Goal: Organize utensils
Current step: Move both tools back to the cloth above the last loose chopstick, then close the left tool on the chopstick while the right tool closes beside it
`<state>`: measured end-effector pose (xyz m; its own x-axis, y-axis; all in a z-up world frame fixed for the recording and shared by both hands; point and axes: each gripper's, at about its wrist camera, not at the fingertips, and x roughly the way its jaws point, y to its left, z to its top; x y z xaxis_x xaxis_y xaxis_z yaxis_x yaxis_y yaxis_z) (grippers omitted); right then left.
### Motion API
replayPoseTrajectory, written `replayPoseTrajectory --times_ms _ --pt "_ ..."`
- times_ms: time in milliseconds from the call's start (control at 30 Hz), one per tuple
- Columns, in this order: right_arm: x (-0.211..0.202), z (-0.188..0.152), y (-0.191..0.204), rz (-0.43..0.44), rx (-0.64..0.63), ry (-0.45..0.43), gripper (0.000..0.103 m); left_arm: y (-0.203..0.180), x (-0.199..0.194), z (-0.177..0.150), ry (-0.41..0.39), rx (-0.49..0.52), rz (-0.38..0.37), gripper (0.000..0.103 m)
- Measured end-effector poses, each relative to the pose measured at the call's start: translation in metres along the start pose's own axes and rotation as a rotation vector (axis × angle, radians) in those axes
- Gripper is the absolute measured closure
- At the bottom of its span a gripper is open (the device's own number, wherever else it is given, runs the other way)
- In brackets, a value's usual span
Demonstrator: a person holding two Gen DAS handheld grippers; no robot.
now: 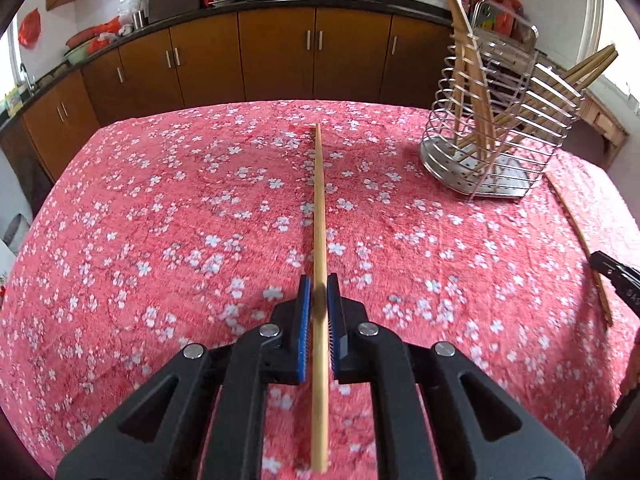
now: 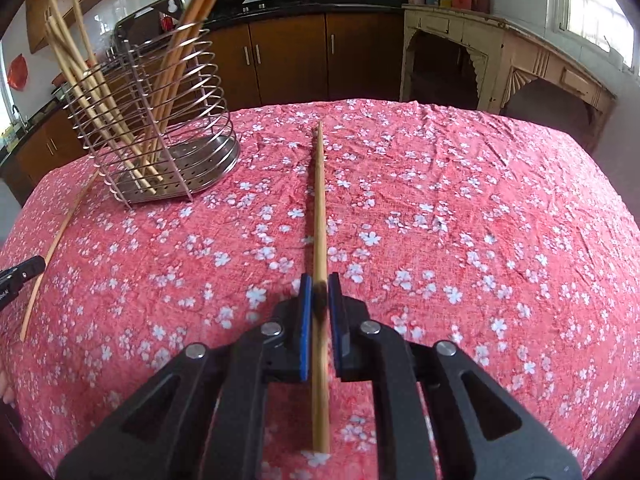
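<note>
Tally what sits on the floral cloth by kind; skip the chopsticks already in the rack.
Loose chopsticks: 2, one between the left gripper pads, one between the right gripper pads
Wire chopstick rack: 1
Total: 3

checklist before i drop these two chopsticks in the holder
1. Left gripper shut on left chopstick: ok.
2. Right gripper firm on right chopstick: cannot tell; it sits between the fingers, but pad contact is unclear.
3. Wire holder upright on the tablecloth: ok.
4. Room in the holder beside the stored chopsticks: probably ok; gaps show.
5. Nothing standing between grippers and holder: ok.
</note>
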<state>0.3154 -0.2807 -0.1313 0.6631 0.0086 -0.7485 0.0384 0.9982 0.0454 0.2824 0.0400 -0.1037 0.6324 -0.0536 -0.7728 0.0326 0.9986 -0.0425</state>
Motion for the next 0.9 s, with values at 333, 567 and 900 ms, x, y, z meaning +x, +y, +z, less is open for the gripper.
replayPoseTrajectory --times_ms 333,567,900 --pt "-0.031 -0.030 -0.003 0.029 -0.032 0.011 0.074 0.017 -0.043 -0.044 -0.052 -0.003 -0.030 0.062" --pt "-0.037 -0.044 -0.006 0.028 -0.029 0.024 0.074 -0.003 -0.047 -0.050 -0.044 0.049 -0.028 0.062" --pt "-0.037 -0.044 -0.005 0.017 -0.038 0.013 0.080 -0.020 -0.039 -0.056 -0.013 0.091 0.016 0.062"
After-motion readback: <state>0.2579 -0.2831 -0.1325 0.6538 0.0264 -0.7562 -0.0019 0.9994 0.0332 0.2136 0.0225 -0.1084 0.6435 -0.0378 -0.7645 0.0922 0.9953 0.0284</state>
